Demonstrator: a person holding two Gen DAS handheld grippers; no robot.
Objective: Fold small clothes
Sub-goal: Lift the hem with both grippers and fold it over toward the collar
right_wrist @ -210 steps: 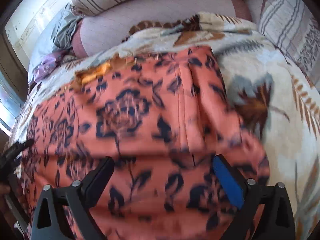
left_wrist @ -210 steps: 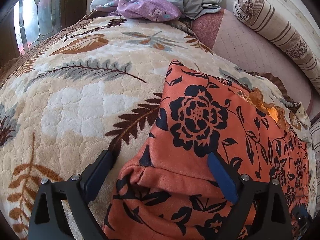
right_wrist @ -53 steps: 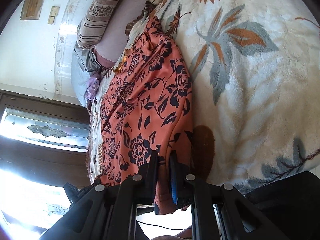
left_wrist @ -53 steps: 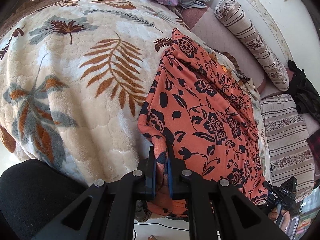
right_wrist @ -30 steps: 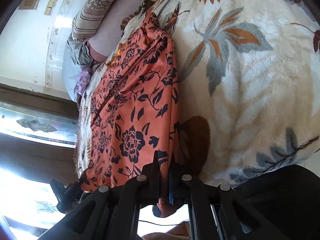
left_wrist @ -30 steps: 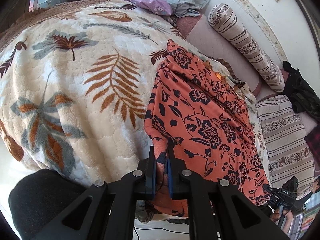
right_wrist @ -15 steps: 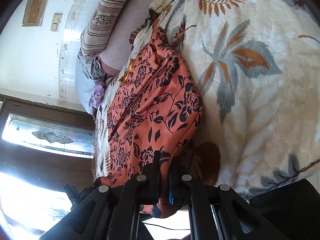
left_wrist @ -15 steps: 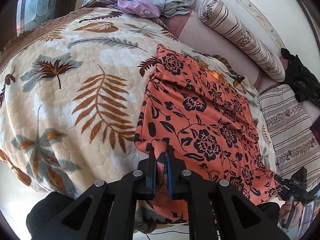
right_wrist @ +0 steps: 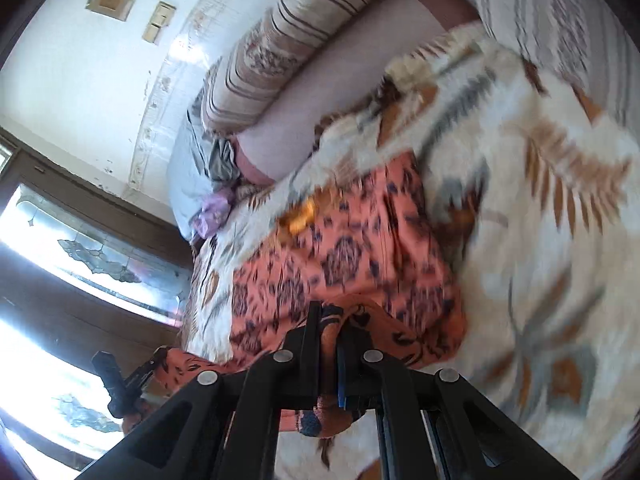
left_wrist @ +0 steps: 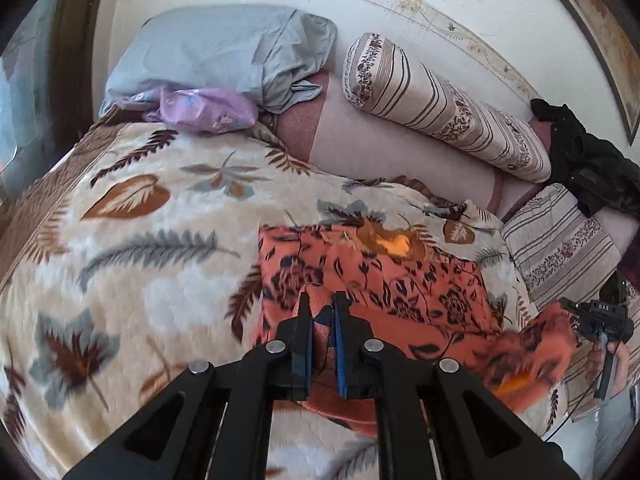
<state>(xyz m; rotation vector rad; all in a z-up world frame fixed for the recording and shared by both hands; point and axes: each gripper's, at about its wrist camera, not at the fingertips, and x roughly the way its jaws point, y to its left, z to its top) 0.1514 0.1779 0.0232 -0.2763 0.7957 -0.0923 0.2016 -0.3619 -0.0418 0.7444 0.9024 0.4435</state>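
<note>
— So, what could go wrong?
— My left claw (left_wrist: 321,334) and right claw (right_wrist: 329,354) each pinch a corner of the orange dress (left_wrist: 400,280) over the bed blanket (left_wrist: 132,264). If one slips, the fold flops crooked.
— How many things?
— One dress, two claws, one blanket.

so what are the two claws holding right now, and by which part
Both hold the orange floral garment by its near hem: the left claw pinches one corner, the right claw the other.

Orange soft garment with dark navy flower print (left_wrist: 400,284) on cream plush blanket with brown-grey leaves (left_wrist: 132,240), striped beige bolster (left_wrist: 440,108).
</note>
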